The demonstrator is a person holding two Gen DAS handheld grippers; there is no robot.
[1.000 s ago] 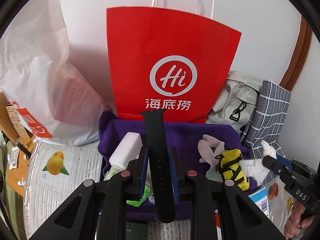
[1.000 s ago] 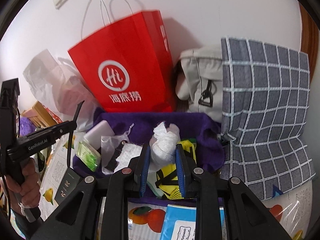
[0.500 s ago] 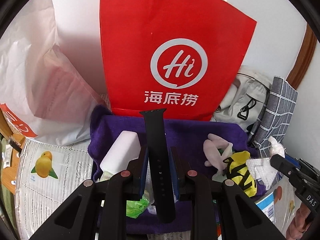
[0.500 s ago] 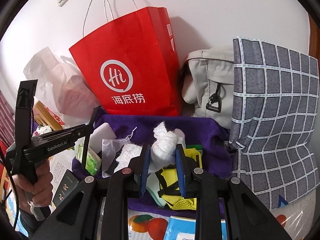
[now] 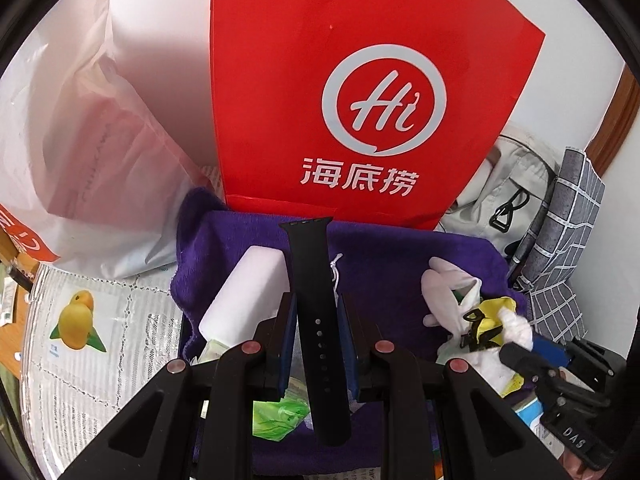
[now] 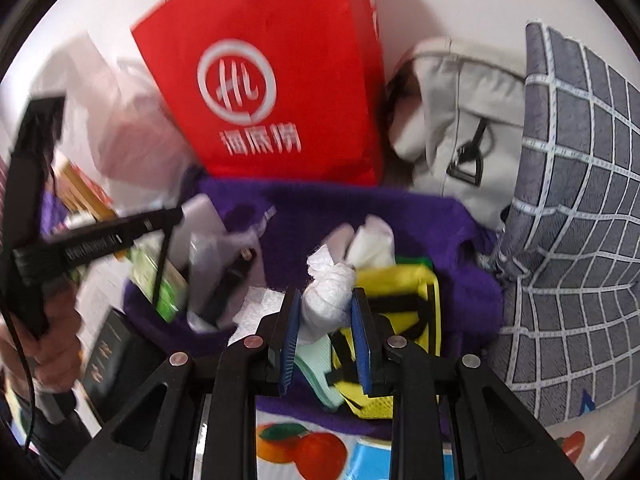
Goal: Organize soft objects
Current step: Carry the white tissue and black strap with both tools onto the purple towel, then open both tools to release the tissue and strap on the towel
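Note:
My left gripper (image 5: 316,312) is shut on a black watch strap (image 5: 316,304) that stands upright between the blue pads, above a purple towel (image 5: 384,256). My right gripper (image 6: 326,308) is shut on a white crumpled cloth (image 6: 328,292), above a yellow mesh bag (image 6: 396,292) on the same purple towel (image 6: 304,208). In the left wrist view the right gripper (image 5: 516,344) shows at the right with the white cloth (image 5: 516,324). In the right wrist view the left gripper (image 6: 168,216) shows at the left with the strap (image 6: 160,264) hanging thin.
A red paper bag (image 5: 360,92) stands behind the towel, a white plastic bag (image 5: 88,152) to its left. A beige bag (image 6: 464,120) and grey checked cushion (image 6: 572,208) stand at the right. A white block (image 5: 244,292), green packet (image 5: 276,416) and white toy (image 5: 444,288) lie on the towel.
Both grippers have moved forward toward the red bag, which now looms larger. The right wrist view is blurred with motion. Each gripper still holds its object.

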